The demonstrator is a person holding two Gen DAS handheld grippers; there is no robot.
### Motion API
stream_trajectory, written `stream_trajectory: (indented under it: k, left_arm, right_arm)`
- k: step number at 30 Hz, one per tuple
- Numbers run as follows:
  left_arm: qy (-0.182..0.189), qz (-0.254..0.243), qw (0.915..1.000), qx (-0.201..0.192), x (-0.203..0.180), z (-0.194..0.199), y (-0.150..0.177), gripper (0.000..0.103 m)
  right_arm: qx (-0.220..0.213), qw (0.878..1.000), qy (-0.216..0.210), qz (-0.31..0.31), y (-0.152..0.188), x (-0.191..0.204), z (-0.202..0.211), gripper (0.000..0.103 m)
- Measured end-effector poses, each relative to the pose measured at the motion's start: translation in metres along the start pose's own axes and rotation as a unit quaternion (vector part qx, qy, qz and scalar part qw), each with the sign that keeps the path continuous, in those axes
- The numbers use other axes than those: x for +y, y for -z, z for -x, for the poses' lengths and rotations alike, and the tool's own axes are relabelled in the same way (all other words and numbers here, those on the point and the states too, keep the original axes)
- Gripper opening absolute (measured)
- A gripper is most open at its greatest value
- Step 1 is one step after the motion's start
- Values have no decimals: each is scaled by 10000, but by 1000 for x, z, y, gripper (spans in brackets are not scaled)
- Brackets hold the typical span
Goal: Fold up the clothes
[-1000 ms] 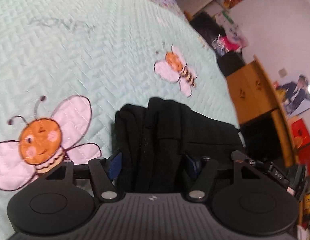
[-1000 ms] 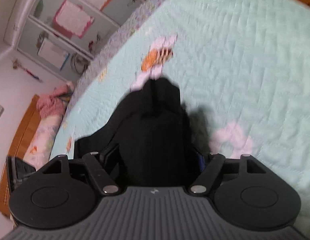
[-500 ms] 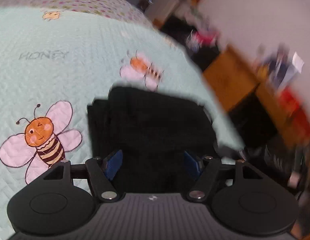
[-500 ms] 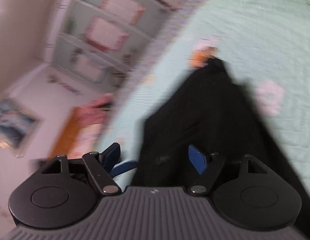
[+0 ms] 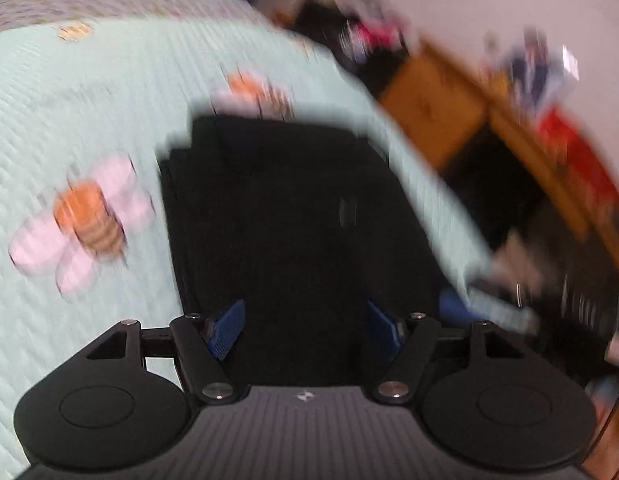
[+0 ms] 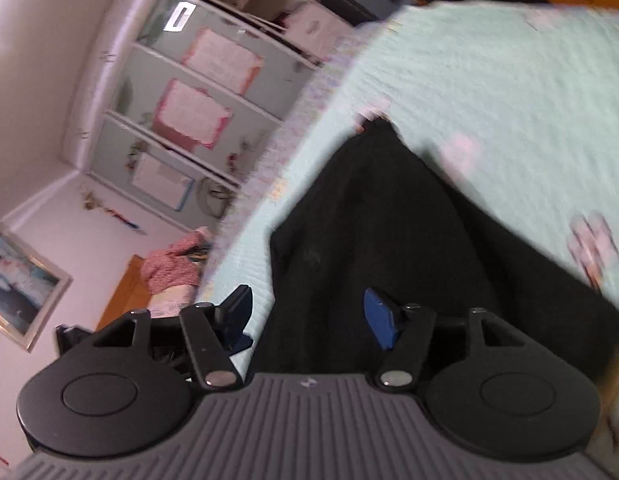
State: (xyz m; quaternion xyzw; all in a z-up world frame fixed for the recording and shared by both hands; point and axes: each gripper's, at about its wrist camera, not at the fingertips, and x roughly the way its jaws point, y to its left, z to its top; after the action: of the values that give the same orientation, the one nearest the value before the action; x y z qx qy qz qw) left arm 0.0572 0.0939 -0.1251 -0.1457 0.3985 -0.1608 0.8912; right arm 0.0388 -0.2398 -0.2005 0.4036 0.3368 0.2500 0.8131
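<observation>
A folded black garment [image 5: 293, 216] lies on a pale mint quilted bedspread [image 5: 89, 92] printed with cartoon bees [image 5: 83, 226]. The left gripper [image 5: 305, 326] hangs over the garment's near end, its blue pads [image 5: 227, 326] spread wide and clasping nothing. Only the left wrist view shows the orange wooden furniture [image 5: 433, 108] and blurred clutter beside the bed. The right wrist view instead shows a pale cabinet [image 6: 181, 96] with pink-framed papers on its doors and a framed picture [image 6: 21, 284] on the wall. There the right gripper [image 6: 307, 320] is likewise spread wide and empty above the garment's [image 6: 389, 232] edge. Motion blur leaves no writing readable.
</observation>
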Motion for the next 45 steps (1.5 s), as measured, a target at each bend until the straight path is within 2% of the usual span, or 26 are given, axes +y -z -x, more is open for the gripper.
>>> stream_trajectory:
  k: [2,3,4,5,7,9,10,12,13,14,16,19,22,25,28,32,35,38,40,42,45]
  left_arm:
    - [-133,-227,9996,83,-7,-5,10,69]
    - [-200,-340,9991,125,-11,-7,15,69]
    - [-266,-453,9985,167,-15,-9,20,69]
    - [-333,-566,9976,209,-18,-11,26,69]
    - [-101,-442,9989,78,-18,2,20,70]
    - [36,-394,9990,206,-15,4,25,71]
    - [105,-371,9989,270,-14,5,28,71]
    - [-82,-466,9968,650,-8,-13,42,70]
    - [-155,-601,9961,633,-8,-17,46,70]
    - [-220,-739,9954,568,-14,-14,46,71]
    - [-350,-808,9942,624,-23,-10,41,71]
    - [-465,-512,9952,690,-27,-1,33,71]
    - [-861,-254,9938,651,-26,15,35,72]
    - [-1260,-192,9899,624,-22,30,38,72]
    - [-1508,-173,9863,644,-19,45,38,72]
    - [-1842,155,9787,897,-19,52,24,72]
    - [-2114,295,9693,1221,-29,45,4,72]
    - [-2181,374,9603,1700,-39,32,-12,72]
    - [-2307,423,9536,1886,-43,28,-16,72]
    - [-2311,530,9494,2061,-40,22,-18,72]
    - [-2127,825,9468,2268,-33,18,-19,72]
  right_arm:
    - [-38,9997,188,179,7,-6,-8,48]
    - [-54,9994,246,229,6,-3,-10,48]
    - [-74,9993,290,221,5,1,-10,51]
    - [-131,9994,272,189,6,5,-6,58]
    - [-324,9994,111,87,11,12,8,66]
    - [-489,9988,-48,-44,23,11,19,72]
    - [-403,9990,-35,-201,30,4,16,73]
    - [-131,9989,150,-429,41,-16,4,66]
    - [-140,9984,247,-488,46,-21,1,58]
    - [-150,9983,325,-465,47,-20,1,58]
    - [-136,9984,493,-224,45,-6,3,60]
    - [52,9945,962,401,42,27,1,72]
    - [210,9817,1614,987,41,64,-3,85]
    - [277,9684,2083,1342,40,93,-4,85]
    - [301,9571,2345,1676,44,115,-3,91]
    - [571,9369,2850,1941,38,143,-15,91]
    - [940,9202,3114,2178,29,162,-31,92]
    - [1379,9011,3305,2446,19,172,-48,92]
    - [1668,8878,3421,2588,12,177,-59,91]
    - [1861,8835,3435,2585,7,177,-63,91]
    - [2095,8835,3379,2477,-1,174,-66,91]
